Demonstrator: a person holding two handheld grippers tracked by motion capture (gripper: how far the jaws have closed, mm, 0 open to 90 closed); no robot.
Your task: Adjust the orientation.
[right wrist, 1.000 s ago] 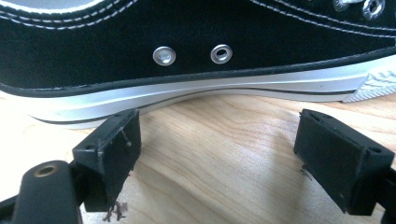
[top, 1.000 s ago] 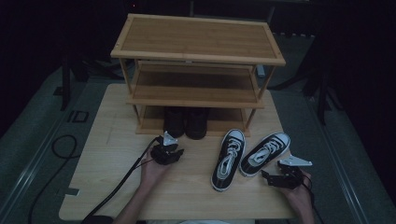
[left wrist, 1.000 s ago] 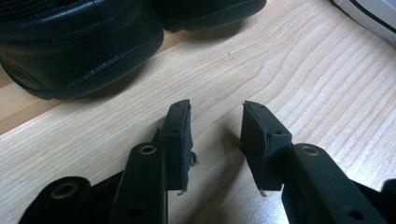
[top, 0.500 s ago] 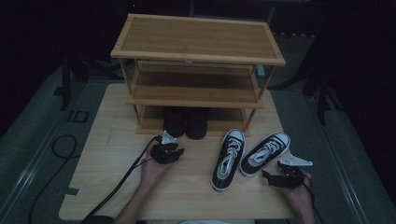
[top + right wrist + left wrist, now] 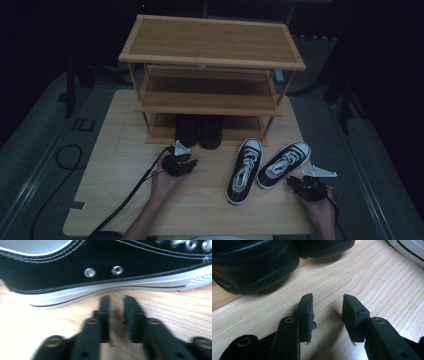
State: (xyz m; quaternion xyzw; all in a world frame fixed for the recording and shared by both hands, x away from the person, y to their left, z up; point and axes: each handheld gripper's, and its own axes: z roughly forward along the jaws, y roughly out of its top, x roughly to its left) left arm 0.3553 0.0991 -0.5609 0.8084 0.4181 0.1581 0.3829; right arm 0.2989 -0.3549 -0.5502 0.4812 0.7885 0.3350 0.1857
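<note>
No readable brand shows on the black canvas sneaker with white rubber sole [image 5: 105, 272], lying just ahead of the right gripper [image 5: 117, 302], whose jaws stand narrowly parted, empty. The left gripper [image 5: 327, 305] hovers released, jaws wide, just short of the black leather shoes [image 5: 199, 131] under the wooden three-shelf rack [image 5: 212, 60]. Bare light wooden table [image 5: 115, 200] lies around both.

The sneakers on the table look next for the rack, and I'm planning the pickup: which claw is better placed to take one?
Probably the right claw: it sits just beside the right sneaker, jaws slightly apart. The left claw faces the black shoes under the rack.
</note>
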